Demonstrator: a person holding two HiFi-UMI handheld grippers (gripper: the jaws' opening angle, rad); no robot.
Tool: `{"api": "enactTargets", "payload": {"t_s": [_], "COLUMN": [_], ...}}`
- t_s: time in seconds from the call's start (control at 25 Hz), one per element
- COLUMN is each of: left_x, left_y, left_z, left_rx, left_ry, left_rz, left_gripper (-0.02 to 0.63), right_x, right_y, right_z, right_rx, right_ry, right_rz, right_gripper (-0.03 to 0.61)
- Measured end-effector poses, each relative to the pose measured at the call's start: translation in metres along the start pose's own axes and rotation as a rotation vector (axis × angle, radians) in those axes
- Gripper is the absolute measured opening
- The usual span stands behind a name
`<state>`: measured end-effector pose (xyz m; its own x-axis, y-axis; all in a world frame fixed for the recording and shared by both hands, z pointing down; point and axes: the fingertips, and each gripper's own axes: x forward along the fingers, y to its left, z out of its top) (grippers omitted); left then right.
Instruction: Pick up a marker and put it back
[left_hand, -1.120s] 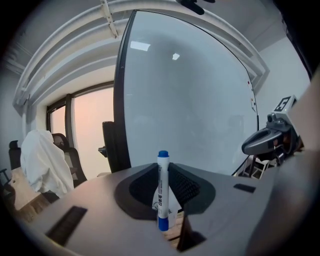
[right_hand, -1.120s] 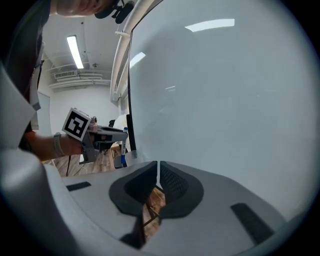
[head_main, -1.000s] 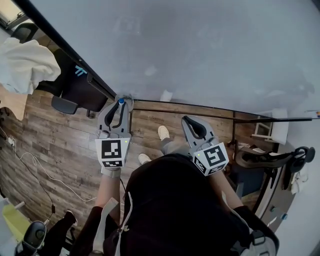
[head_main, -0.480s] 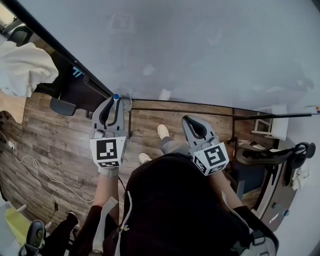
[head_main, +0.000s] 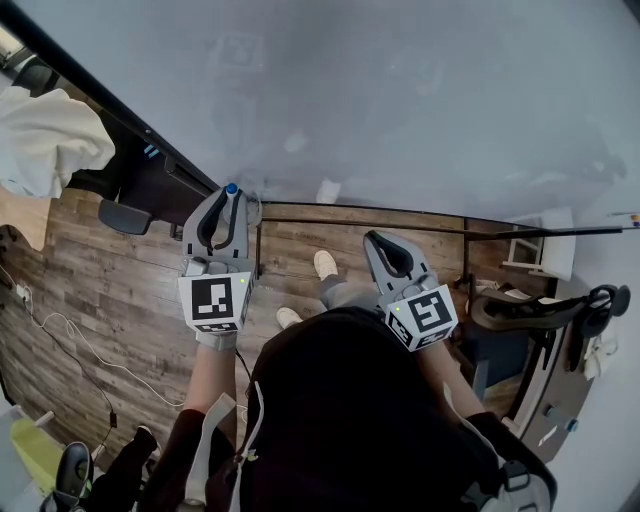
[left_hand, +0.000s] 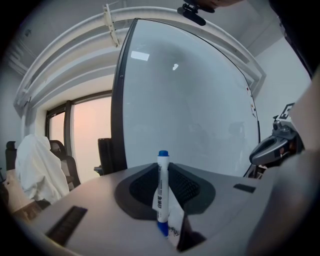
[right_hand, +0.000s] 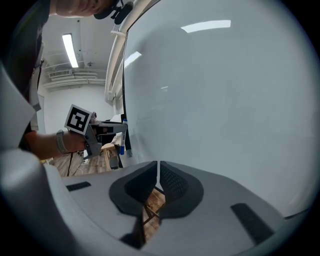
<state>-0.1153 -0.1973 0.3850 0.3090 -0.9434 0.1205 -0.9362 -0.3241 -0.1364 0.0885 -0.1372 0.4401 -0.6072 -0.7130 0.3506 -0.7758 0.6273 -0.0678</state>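
A white marker with a blue cap (head_main: 231, 189) stands upright between the jaws of my left gripper (head_main: 230, 197), which is shut on it just in front of the whiteboard (head_main: 400, 100). The left gripper view shows the marker (left_hand: 162, 192) pinched low on its barrel, cap up, by the left gripper (left_hand: 163, 172). My right gripper (head_main: 379, 241) hangs lower right near the board's bottom edge. Its jaws (right_hand: 158, 170) are shut with nothing between them. From the right gripper view the marker (right_hand: 123, 136) shows far off at the left.
The whiteboard's lower rail (head_main: 380, 208) runs between the grippers. A chair draped in white cloth (head_main: 45, 135) and a black chair (head_main: 150, 185) stand at the left. Cables (head_main: 80, 340) lie on the wooden floor. Dark equipment (head_main: 540, 315) sits at the right.
My left gripper has moved left and a little up along the board's lower edge, carrying the marker. The right gripper has stayed still.
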Motion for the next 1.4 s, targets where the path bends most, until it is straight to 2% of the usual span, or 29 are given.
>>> {"api": "enactTargets", "payload": {"t_s": [0.48, 1.12, 1.4], "left_x": [0.003, -0.001, -0.004], "left_y": [0.004, 0.005, 0.005], "left_z": [-0.042, -0.100, -0.106], "left_rx": [-0.008, -0.020, -0.022], "left_ry": [0.038, 0.183, 0.198], "left_rz": [0.018, 0.042, 0.041], "left_gripper": [0.069, 0.072, 0.075], "right_x": [0.001, -0.001, -0.003], "right_y": [0.001, 0.008, 0.012], "right_z": [-0.008, -0.012, -0.011], "right_rx": [-0.001, -0.009, -0.016], "right_ry": [0.027, 0.043, 0.046], "right_rz": [0.000, -0.005, -0.009], "right_gripper": [0.028, 0.028, 0.028]}}
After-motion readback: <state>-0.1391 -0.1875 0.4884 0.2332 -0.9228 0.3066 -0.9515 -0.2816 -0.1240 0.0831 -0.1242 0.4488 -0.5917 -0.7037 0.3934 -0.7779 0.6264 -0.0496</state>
